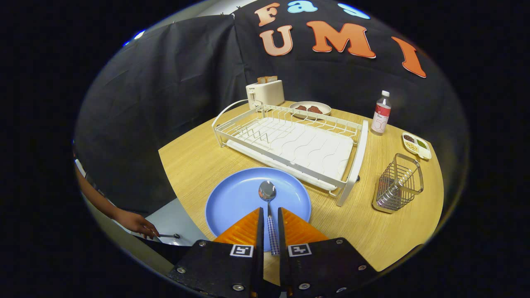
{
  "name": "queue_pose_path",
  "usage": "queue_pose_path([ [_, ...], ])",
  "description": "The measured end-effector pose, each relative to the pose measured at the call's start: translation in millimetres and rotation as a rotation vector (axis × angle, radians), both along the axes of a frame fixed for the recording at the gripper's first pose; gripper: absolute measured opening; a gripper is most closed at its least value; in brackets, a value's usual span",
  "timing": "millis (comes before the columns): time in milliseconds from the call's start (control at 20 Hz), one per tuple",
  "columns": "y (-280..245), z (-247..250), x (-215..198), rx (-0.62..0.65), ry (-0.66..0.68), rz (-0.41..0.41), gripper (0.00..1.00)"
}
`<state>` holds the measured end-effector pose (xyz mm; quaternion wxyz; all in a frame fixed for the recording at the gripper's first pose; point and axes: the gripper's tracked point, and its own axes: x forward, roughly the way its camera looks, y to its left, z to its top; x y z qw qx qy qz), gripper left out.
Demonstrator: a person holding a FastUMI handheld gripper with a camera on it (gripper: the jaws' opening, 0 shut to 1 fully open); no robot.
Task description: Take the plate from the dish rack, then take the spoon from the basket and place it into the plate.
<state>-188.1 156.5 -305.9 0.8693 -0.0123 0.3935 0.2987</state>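
Observation:
The blue plate lies flat on the wooden table, just in front of the white dish rack, which holds nothing. The metal spoon lies in the plate, bowl pointing toward the rack. Its checked handle runs back between my orange fingers. My gripper hovers over the plate's near rim, narrowly open. A thin gap shows beside the handle, so the fingers do not press on it. The wire basket stands to the right of the rack with no spoon showing in it.
Behind the rack are a toaster with bread, a plate of food, a bottle and a divided dish. A person's hand rests off the table to the left.

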Motion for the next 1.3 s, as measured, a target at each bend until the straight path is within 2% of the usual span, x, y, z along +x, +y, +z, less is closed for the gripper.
queue_pose_path([
  [250, -16, 21, 21, -0.002, -0.043, -0.062, 0.19],
  [450, -30, 54, 43, 0.007, -0.112, -0.122, 0.27],
  [700, -41, 105, 72, 0.020, -0.218, -0.195, 0.38],
  [1000, -57, 173, 107, 0.054, -0.360, -0.298, 0.59],
  [1300, -69, 228, 134, 0.089, -0.484, -0.380, 0.73],
])
